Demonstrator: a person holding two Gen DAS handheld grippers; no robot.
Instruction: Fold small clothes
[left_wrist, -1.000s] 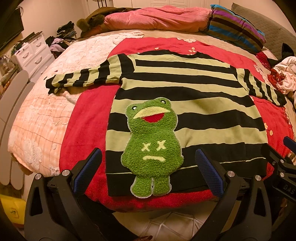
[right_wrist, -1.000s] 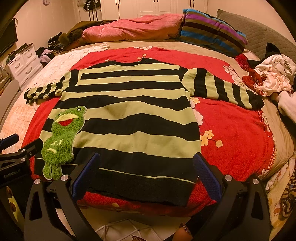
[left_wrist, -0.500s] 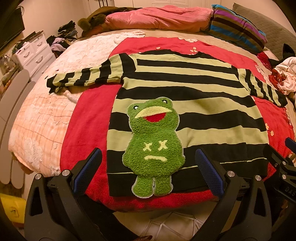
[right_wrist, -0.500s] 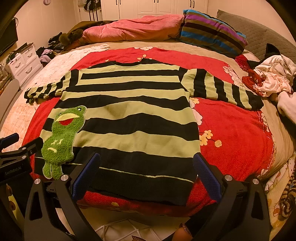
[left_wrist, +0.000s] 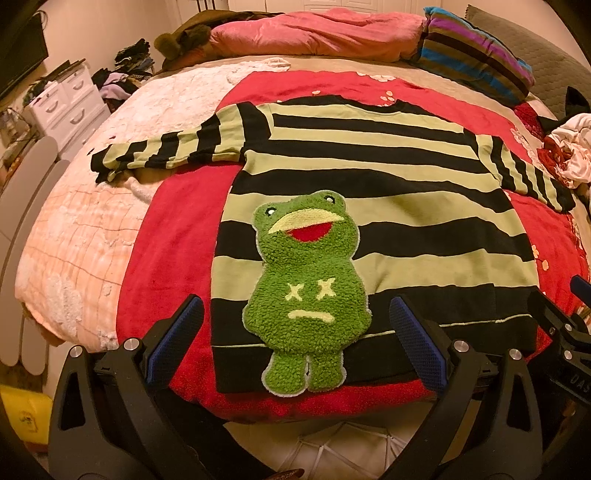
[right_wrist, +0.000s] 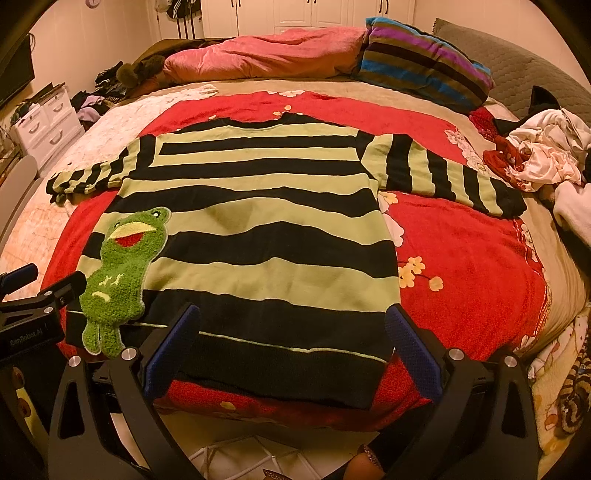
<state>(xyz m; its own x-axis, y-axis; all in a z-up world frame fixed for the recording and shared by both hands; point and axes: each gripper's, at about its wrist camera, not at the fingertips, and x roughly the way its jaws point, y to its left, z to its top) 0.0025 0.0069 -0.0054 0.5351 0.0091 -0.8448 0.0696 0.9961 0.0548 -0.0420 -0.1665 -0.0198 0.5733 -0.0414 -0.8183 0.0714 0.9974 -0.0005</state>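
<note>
We hold the left gripper (left_wrist: 295, 338) and right gripper (right_wrist: 293, 341) spread wide and empty just short of the striped sweater (right_wrist: 255, 236), which lies flat on the red blanket (right_wrist: 476, 258), hem toward us, collar away, sleeves out sideways.

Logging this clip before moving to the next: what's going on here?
A person holds a gripper in each hand over the near edge of a bed. A black and green striped sweater with a fuzzy frog patch lies spread flat, sleeves out to the sides. The left gripper and right gripper are both open near the hem, holding nothing. No fold has been made yet.
</note>
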